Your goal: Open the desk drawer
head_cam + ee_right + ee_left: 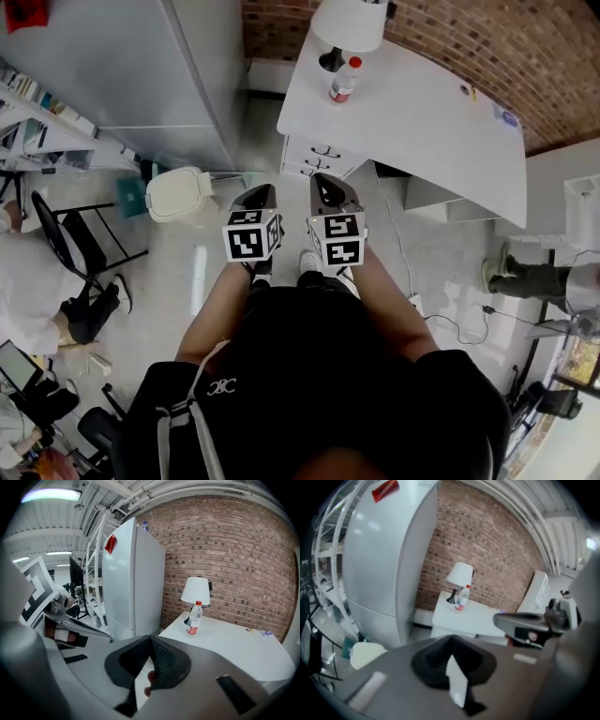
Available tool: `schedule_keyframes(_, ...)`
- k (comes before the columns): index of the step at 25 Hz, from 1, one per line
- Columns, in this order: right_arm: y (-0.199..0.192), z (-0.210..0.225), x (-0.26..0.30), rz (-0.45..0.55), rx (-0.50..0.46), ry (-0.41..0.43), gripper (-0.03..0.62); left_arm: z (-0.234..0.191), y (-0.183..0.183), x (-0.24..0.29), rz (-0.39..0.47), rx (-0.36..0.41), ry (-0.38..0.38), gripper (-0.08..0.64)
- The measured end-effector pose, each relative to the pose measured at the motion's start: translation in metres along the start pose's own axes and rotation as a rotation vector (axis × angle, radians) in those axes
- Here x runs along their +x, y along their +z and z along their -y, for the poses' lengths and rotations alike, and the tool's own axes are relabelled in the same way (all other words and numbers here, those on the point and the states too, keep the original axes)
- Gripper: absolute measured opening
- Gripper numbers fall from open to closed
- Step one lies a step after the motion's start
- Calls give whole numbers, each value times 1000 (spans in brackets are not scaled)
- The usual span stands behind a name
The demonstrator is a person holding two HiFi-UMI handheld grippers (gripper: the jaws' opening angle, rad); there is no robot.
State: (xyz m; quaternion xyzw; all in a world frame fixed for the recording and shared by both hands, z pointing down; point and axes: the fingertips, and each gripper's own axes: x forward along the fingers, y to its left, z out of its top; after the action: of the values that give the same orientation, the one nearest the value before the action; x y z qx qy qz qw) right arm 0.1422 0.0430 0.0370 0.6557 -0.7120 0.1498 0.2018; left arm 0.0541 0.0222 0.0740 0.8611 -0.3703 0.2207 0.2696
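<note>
A white desk (422, 117) stands against the brick wall ahead of me. Its drawers (322, 153) with dark handles face me at the desk's left end, all closed. Both grippers hang in the air in front of my body, well short of the desk. My left gripper (258, 192) is shut and holds nothing, and so is my right gripper (326, 182). In the left gripper view the shut gripper (451, 639) points at the desk (464, 617) and a strip of the drawer front (443, 631). The right gripper (151, 639) hides the drawers in its own view.
A white lamp (349, 25) and a red-capped bottle (343, 81) stand on the desk's left end. A tall grey fridge (141, 66) is to the left, with a white bin (178, 193) at its foot. A black chair (75, 234) and a seated person are further left. Cables (450, 323) lie on the floor at right.
</note>
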Motion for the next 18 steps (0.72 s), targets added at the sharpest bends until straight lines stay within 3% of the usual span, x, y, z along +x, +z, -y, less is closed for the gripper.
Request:
schedule_keyframes(9, -36, -13, 47, -110, -124, 155, -9, -30, -53, 10, -46, -180, 129, -2)
schedule_keyframes(18, -128, -18, 93, -227, -277, 300, -9, -40, -152, 54, -95, -338, 208, -2)
